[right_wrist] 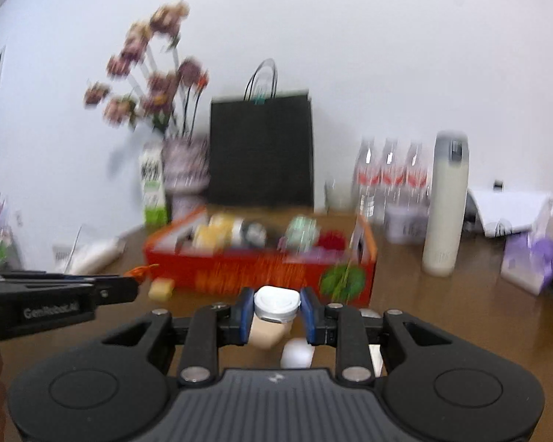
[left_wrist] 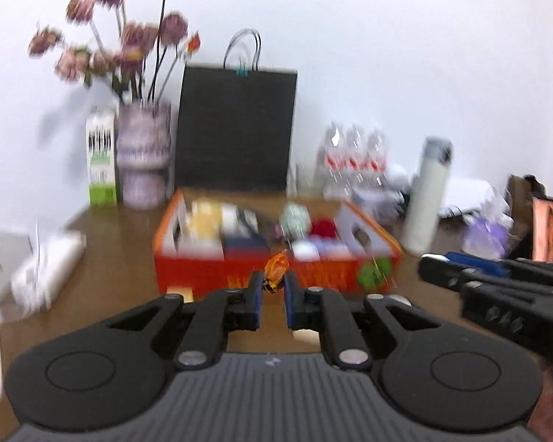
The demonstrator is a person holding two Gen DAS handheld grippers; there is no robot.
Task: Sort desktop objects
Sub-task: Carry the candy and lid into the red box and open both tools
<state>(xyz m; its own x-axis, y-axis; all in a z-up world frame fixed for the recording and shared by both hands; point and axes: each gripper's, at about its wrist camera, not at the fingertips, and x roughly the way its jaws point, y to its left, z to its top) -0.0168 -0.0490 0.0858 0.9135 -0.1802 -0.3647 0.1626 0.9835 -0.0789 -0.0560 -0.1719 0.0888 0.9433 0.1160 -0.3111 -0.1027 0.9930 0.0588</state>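
My left gripper (left_wrist: pixel 274 287) is shut on an orange wrapped candy (left_wrist: pixel 275 270), held in front of the red-orange box (left_wrist: pixel 217 270), which holds several small items. My right gripper (right_wrist: pixel 274 307) is shut on a small beige bottle with a white cap (right_wrist: pixel 276 304), held above the brown table just before the same box (right_wrist: pixel 239 272). The left gripper with the candy shows at the left of the right wrist view (right_wrist: pixel 138 276). The right gripper shows at the right of the left wrist view (left_wrist: pixel 435 270). Both views are blurred.
A yellow block (right_wrist: pixel 161 289) and a white round object (right_wrist: pixel 296 353) lie on the table (right_wrist: pixel 442 313) near the box. Behind stand a black paper bag (right_wrist: pixel 260 151), a flower vase (right_wrist: pixel 185 176), a carton (right_wrist: pixel 153 191), water bottles (right_wrist: pixel 390 180) and a white flask (right_wrist: pixel 445 202).
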